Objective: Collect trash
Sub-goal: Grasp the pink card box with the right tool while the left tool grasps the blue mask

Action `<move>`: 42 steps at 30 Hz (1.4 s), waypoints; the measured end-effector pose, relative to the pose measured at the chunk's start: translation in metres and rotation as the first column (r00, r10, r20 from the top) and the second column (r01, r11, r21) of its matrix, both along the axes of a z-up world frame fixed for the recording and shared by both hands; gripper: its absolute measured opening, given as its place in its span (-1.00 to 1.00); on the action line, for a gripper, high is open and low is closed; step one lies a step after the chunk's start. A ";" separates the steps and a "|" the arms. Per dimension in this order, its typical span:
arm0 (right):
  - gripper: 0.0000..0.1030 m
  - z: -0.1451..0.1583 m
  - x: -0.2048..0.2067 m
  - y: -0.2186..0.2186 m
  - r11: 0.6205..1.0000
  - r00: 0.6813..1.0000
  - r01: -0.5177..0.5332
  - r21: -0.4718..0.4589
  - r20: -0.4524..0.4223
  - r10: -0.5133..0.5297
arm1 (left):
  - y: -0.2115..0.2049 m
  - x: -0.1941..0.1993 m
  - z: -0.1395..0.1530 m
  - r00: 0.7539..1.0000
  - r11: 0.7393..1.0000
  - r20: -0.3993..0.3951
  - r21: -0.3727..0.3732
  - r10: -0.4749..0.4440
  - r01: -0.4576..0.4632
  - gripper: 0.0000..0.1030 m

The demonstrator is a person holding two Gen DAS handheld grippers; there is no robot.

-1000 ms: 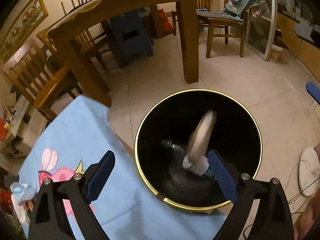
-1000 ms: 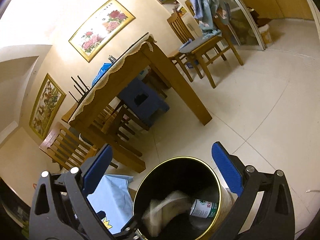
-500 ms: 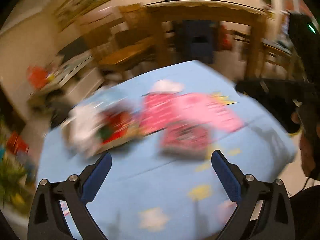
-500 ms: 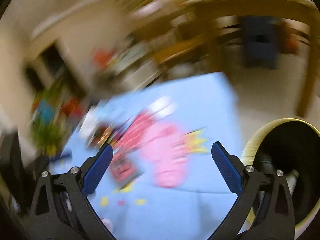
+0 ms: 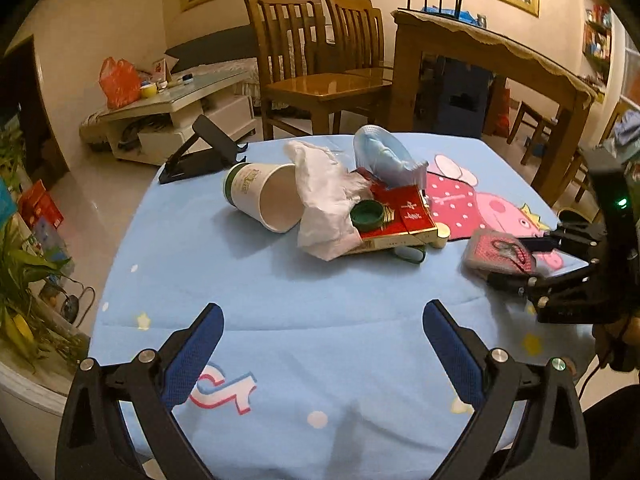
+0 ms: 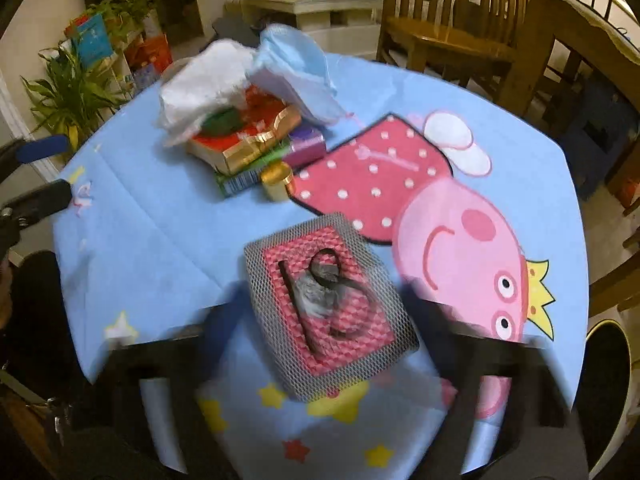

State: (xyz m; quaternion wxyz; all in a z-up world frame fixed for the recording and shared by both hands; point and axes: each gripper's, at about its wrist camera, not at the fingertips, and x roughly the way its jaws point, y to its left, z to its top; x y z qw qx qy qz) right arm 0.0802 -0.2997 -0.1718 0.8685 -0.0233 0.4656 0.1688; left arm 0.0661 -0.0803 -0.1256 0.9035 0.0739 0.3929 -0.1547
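Moved: both grippers have swung off the bin and back over the blue table cloth (image 5: 280,280).
Left gripper (image 5: 322,344): spread wide, empty, hovering short of the pile.
Right gripper (image 6: 320,344): blurred; straddles the pink mesh pad (image 6: 328,304), closure cannot be told.
Step tip: judged, centre the pad between the fingers, close squarely, lift before swinging.
Paper cup (image 5: 264,196): on its side, looks empty.
Trash bin (image 6: 608,384): beside the table, contents hidden.
Remaining trash: tissue (image 5: 328,200), green cap (image 5: 366,216), red box (image 5: 400,220).
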 end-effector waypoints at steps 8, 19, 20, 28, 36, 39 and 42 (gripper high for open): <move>0.15 0.017 -0.014 -0.004 0.994 0.999 0.024 0.106 0.037 -0.028 | -0.044 0.044 0.050 0.989 0.986 0.039 -0.082 -0.144 0.147 0.87; 0.15 0.043 -0.032 -0.075 0.949 0.975 0.174 0.261 0.093 -0.204 | -0.143 0.160 0.014 0.947 0.945 -0.175 0.142 -0.267 0.293 0.18; 0.15 0.044 -0.031 -0.078 0.948 0.974 0.174 0.267 0.096 -0.206 | -0.145 0.163 0.010 0.948 0.948 -0.190 0.145 -0.255 0.284 -0.07; 0.15 0.061 -0.032 -0.104 0.914 0.947 0.218 0.343 0.152 -0.283 | -0.152 0.124 0.024 0.954 0.956 -0.122 0.072 -0.274 0.284 -0.91; 0.15 0.068 -0.050 -0.151 0.860 0.887 0.343 0.378 0.173 -0.429 | -0.148 0.067 0.064 0.957 0.952 -0.047 -0.128 -0.287 0.279 -0.91; 0.15 0.059 -0.062 -0.196 0.780 0.792 0.527 0.337 0.137 -0.595 | -0.161 0.041 0.072 0.939 0.927 -0.047 -0.184 -0.342 0.328 -0.91; 0.15 0.045 -0.078 -0.240 0.679 0.693 0.658 0.324 0.090 -0.715 | -0.176 0.025 0.075 0.924 0.912 -0.036 -0.183 -0.380 0.368 -0.91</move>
